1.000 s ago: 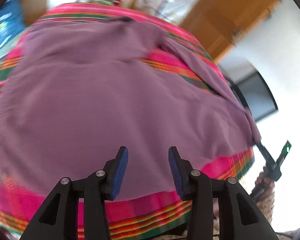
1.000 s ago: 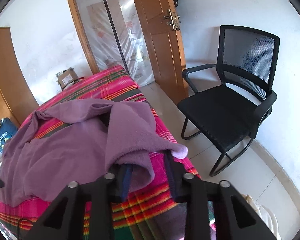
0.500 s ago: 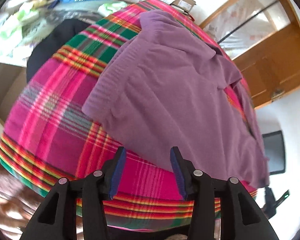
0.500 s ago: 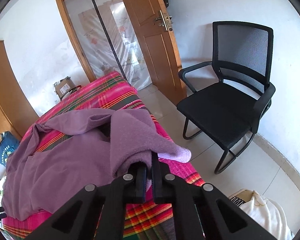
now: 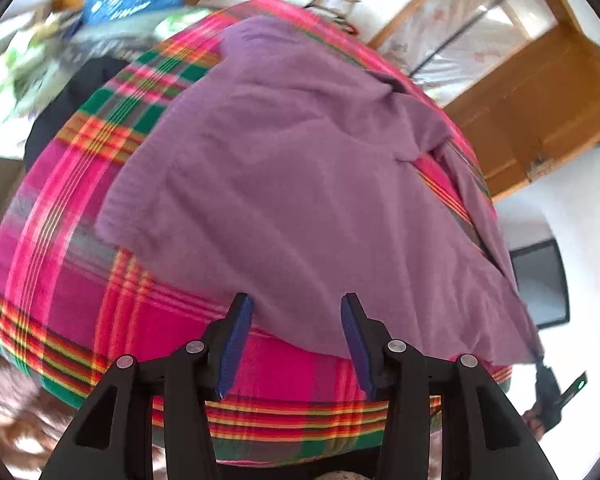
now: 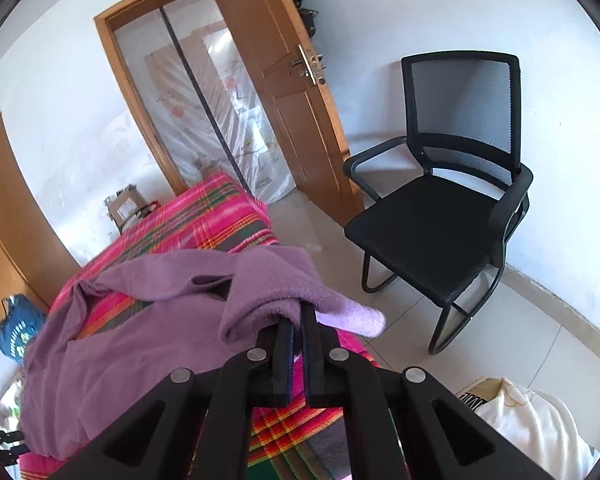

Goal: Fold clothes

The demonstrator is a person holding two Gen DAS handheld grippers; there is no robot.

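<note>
Purple sweater [image 5: 300, 184] lying rumpled across plaid blanket [image 5: 72, 280]; right gripper [image 6: 296, 314] pinching its sleeve, left gripper [image 5: 294, 320] hovering open; black chair [image 6: 452, 208] nearby.

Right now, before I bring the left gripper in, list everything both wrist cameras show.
Purple sweater: one, purple, spread on the bed, one end lifted.
Plaid blanket: one, pink, green and orange, covers the bed.
Office chair: one, black, on the floor by the wall.
Wooden door: one, brown, open.
Blue bag: one, blue, beside the bed.
Cardboard box: one, brown, past the bed's far end.
White cloth: one, white, on the floor.
Left gripper: open, over the sweater's near edge.
Right gripper: shut on the sweater.
</note>
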